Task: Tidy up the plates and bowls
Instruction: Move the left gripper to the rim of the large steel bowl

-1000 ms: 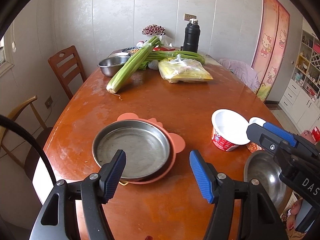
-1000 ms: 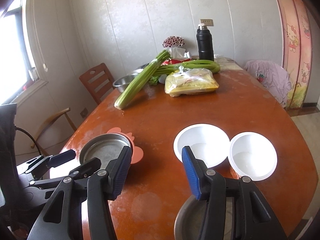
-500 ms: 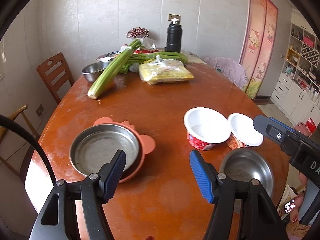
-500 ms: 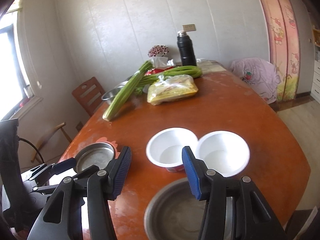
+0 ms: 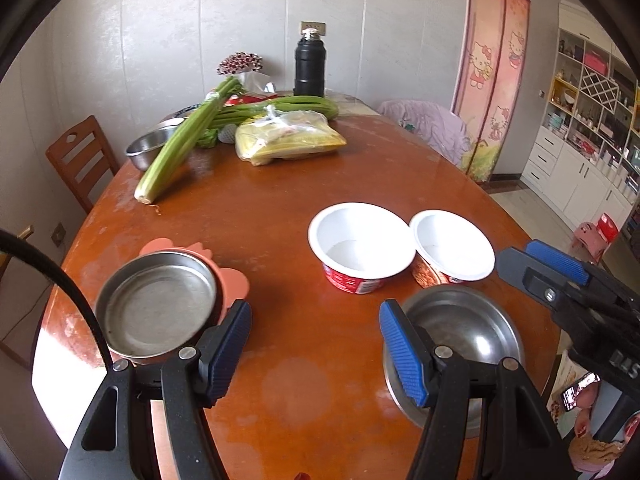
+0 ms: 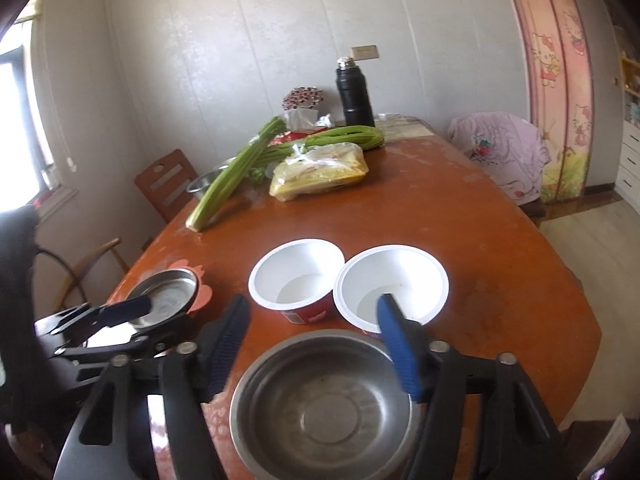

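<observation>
1. On the reddish-brown oval wooden table [image 5: 288, 216] we see the task's dishes gathered along the near edge, with both of our grippers hovering above them.
2. Our left gripper [image 5: 316, 348] has its blue-padded fingers [image 5: 402, 354] spread wide and holds nothing; bare tabletop lies between them.
3. At nine o'clock from that gripper sits a round shallow stainless-steel plate [image 5: 158, 306], resting on a salmon-pink scalloped plastic plate [image 5: 234, 280] whose rim pokes out behind it.
4. At three o'clock from the left gripper lies a round stainless-steel bowl [image 5: 460, 328], partly hidden by the gripper's right finger.
5. Just beyond the steel bowl, at twelve o'clock from it, stand two white disposable bowls side by side with rims touching: a white paper bowl with a red printed wall [image 5: 362, 242] and, to its right, a second white paper bowl [image 5: 454, 244].
6. Our right gripper [image 6: 314, 346] also has its fingers parted, gripping nothing; in its own view the steel bowl [image 6: 324, 404] sits directly below and between them.
7. The right gripper's blue finger tip overlaps the second white bowl [image 6: 394, 280] in that view; whether it touches we cannot tell.
8. At the far end, around twelve o'clock, lie a long green celery bunch [image 5: 188, 140], a clear plastic bag of yellow food [image 5: 288, 140], a black cylindrical thermos [image 5: 310, 62] and another steel basin [image 5: 150, 146].
</observation>
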Demonstrator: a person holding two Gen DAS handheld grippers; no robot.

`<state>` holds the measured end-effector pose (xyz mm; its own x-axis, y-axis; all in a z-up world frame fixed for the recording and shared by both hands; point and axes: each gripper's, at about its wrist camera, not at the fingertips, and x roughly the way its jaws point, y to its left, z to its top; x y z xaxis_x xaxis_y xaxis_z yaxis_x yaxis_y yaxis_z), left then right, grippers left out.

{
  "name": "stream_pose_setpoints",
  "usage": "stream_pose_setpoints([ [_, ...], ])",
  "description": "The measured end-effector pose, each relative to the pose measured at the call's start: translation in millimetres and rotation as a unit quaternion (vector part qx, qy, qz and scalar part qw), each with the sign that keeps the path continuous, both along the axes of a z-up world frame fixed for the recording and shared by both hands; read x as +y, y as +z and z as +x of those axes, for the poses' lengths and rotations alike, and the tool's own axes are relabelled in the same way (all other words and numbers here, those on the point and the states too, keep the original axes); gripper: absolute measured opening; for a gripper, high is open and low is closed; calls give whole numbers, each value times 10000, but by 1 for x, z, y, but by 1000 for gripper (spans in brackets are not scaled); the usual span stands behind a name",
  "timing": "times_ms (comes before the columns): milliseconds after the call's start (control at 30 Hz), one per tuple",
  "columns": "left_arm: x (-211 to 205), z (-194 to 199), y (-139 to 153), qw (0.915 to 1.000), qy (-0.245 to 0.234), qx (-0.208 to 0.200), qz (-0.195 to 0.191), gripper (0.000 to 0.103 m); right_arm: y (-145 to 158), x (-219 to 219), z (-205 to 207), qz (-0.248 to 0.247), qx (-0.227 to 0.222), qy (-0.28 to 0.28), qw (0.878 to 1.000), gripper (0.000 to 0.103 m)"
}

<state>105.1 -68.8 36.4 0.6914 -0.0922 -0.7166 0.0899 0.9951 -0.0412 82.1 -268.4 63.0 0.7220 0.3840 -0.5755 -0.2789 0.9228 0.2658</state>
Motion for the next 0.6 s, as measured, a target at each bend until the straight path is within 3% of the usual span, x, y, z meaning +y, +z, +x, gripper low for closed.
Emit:
stream_pose_setpoints([
  [200, -14, 3, -6, 9999, -150, 67, 17, 66, -1, -12, -6, -143, -56, 1, 9999, 75],
  [600, -35, 11, -30, 9981, -469, 389, -38, 66, -38, -26, 1, -433, 611, 54, 9972, 76],
])
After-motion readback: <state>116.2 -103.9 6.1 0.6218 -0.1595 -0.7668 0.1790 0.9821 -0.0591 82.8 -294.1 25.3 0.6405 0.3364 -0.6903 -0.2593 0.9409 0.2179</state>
